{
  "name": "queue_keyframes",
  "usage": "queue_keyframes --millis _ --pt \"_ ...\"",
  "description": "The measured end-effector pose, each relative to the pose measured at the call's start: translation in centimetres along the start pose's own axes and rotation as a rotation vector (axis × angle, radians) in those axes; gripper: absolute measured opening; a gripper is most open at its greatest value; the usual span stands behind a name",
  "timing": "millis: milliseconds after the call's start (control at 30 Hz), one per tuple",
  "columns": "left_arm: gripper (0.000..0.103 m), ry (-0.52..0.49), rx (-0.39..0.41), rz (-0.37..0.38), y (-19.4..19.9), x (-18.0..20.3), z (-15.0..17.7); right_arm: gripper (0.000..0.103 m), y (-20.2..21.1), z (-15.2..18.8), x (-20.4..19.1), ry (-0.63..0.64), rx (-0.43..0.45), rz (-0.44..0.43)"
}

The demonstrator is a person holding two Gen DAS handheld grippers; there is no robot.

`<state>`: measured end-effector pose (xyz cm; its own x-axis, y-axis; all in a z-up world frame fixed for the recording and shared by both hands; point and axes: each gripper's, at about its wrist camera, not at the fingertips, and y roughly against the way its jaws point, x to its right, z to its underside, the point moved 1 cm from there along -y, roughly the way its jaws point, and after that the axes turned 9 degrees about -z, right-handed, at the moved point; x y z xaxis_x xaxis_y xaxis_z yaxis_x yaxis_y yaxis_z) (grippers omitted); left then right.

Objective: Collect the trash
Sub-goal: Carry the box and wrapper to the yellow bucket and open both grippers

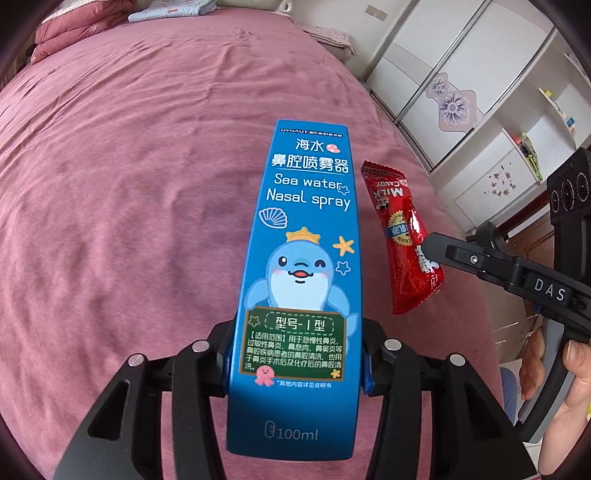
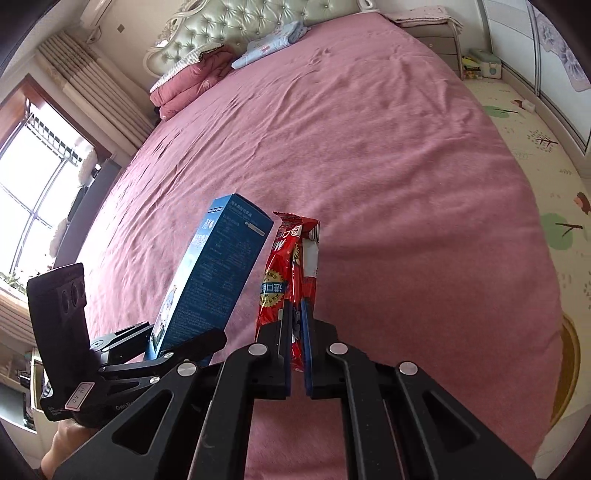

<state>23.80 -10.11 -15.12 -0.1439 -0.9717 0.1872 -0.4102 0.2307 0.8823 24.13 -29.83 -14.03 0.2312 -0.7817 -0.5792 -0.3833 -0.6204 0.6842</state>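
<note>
Nearest, left gripper point(image 1: 295, 354): fingers spread to the width of a blue nasal spray box point(image 1: 303, 258), clamped on its two side faces, box pointing away from the camera.
Right gripper point(image 2: 297, 332): fingers almost together, pinching a red milk candy wrapper point(image 2: 286, 273) near its lower end.
Box and wrapper: held above the bed, just beside each other, apart.
Beyond: pink bedsheet point(image 2: 369, 147); folded pink quilt point(image 2: 184, 85) by the tufted headboard point(image 2: 236, 22).

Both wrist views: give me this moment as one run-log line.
left hand-held gripper: shut on blue nasal spray box | right hand-held gripper: shut on red candy wrapper | both held above pink bed
</note>
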Motion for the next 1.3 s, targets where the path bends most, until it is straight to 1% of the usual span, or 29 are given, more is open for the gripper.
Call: queue_keyframes --millis 200,367,633,900,1033,1133,1267,1300 --pt "0.048 -0.066 -0.022 0.040 -0.9 6.6 1.4 0.005 5.9 2.0 4.4 -0.065 0.050 0.014" --pt "0.048 -0.112 -0.042 0.083 -1.8 11.9 2.4 0.005 10.6 3.8 8.2 -0.095 0.098 0.047" --pt "0.048 -0.206 -0.074 0.137 -3.6 20.1 2.6 0.005 16.2 6.1 14.4 -0.155 0.149 0.109" --pt "0.048 -0.311 -0.115 0.175 -6.1 28.0 2.6 0.005 20.3 8.3 20.0 -0.230 0.182 0.160" --pt "0.048 -0.342 -0.150 0.190 -7.7 30.7 2.8 0.005 22.0 9.3 22.0 -0.252 0.192 0.189" --pt "0.048 -0.346 -0.183 0.206 -9.0 32.6 2.9 0.005 22.6 9.8 23.4 -0.261 0.190 0.214" --pt "0.047 -0.356 -0.220 0.229 -10.6 34.7 3.2 0.005 23.3 10.6 25.3 -0.274 0.174 0.248" --pt "0.048 -0.364 -0.224 0.225 -10.9 35.1 3.2 0.006 23.4 10.7 25.8 -0.278 0.169 0.252"
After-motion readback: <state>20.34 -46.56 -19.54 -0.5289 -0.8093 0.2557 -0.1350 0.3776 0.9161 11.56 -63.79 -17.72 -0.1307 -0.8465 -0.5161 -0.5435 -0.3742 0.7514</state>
